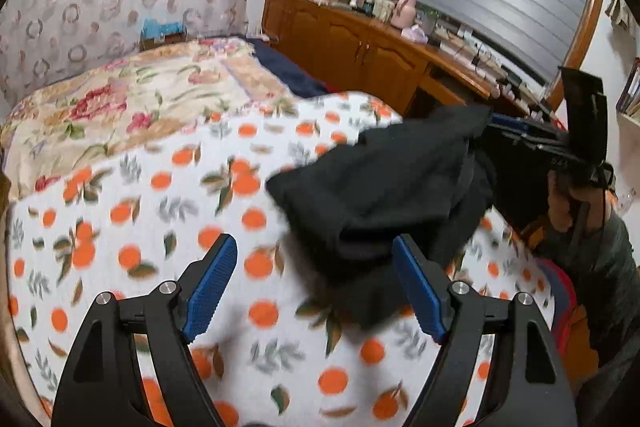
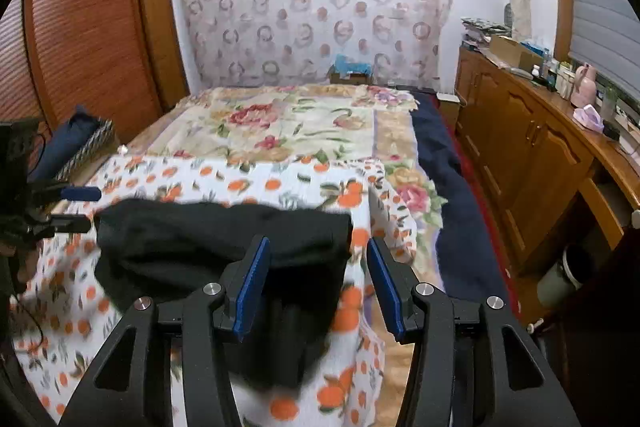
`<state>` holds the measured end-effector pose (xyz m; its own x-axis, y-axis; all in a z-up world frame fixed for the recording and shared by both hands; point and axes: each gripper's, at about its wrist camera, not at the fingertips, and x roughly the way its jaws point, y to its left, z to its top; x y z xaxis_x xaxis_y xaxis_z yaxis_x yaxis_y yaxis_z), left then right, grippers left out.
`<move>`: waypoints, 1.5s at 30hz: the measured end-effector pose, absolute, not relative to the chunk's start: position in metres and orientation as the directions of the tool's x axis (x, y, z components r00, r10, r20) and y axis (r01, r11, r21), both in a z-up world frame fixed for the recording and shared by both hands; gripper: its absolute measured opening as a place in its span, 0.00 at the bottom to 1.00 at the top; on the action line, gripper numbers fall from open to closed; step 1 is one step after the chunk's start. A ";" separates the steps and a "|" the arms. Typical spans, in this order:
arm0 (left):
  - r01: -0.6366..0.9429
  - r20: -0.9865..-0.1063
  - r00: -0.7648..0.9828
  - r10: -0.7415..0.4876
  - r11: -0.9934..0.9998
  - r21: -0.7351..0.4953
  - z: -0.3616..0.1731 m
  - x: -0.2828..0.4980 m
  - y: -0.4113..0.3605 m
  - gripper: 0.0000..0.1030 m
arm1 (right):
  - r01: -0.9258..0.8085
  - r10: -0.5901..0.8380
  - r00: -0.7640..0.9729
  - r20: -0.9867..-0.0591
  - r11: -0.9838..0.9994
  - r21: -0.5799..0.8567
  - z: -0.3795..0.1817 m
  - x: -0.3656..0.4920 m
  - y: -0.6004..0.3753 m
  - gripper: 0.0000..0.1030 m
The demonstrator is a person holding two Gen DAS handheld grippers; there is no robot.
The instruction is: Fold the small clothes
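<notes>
A small black garment lies crumpled and partly blurred on the white orange-print blanket that covers the bed. My left gripper stands open just before the garment's near edge, and its blue pads touch nothing. In the right wrist view the same garment spreads across the blanket, with its right edge between the fingers of my open right gripper; the pads do not press on it. Each view shows the other gripper at the garment's far end: the right one and the left one.
A floral quilt covers the far half of the bed, with a navy blanket along its right side. A wooden cabinet with clutter on top runs along the right wall. A wooden wardrobe stands at the left. A hand holds the right gripper.
</notes>
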<state>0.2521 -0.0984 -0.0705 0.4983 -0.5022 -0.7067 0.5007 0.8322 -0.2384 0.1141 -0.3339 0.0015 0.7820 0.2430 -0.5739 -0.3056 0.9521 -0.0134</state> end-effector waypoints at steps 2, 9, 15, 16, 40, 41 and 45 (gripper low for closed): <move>0.503 -0.722 0.482 -0.496 0.832 -0.235 -0.079 0.250 -0.099 0.78 | -0.314 0.240 0.777 -0.582 0.949 -0.028 -0.002 0.105 -0.331 0.51; 0.505 -0.748 0.458 -0.481 0.833 -0.226 -0.091 0.267 -0.119 0.78 | -0.323 0.238 0.751 -0.615 0.946 -0.028 -0.006 0.103 -0.330 0.51; 0.531 -0.739 0.478 -0.475 0.826 -0.188 -0.086 0.284 -0.139 0.78 | -0.379 0.288 0.742 -0.605 0.925 -0.025 0.008 0.141 -0.327 0.50; 0.528 -0.737 0.486 -0.470 0.830 -0.181 -0.085 0.288 -0.141 0.78 | -0.389 0.305 0.738 -0.601 0.921 -0.011 0.009 0.146 -0.328 0.33; 0.412 -0.716 0.582 -0.387 0.899 -0.151 -0.074 0.301 -0.119 0.78 | -0.307 0.277 0.737 -0.616 0.950 0.060 0.022 0.123 -0.343 0.27; 0.423 -0.717 0.574 -0.397 0.893 -0.155 -0.075 0.295 -0.120 0.78 | -0.303 0.279 0.732 -0.621 0.950 0.070 0.023 0.119 -0.345 0.27; 0.459 -0.731 0.532 -0.427 0.871 -0.174 -0.081 0.276 -0.126 0.78 | -0.305 0.307 0.701 -0.644 0.945 0.118 0.023 0.101 -0.355 0.27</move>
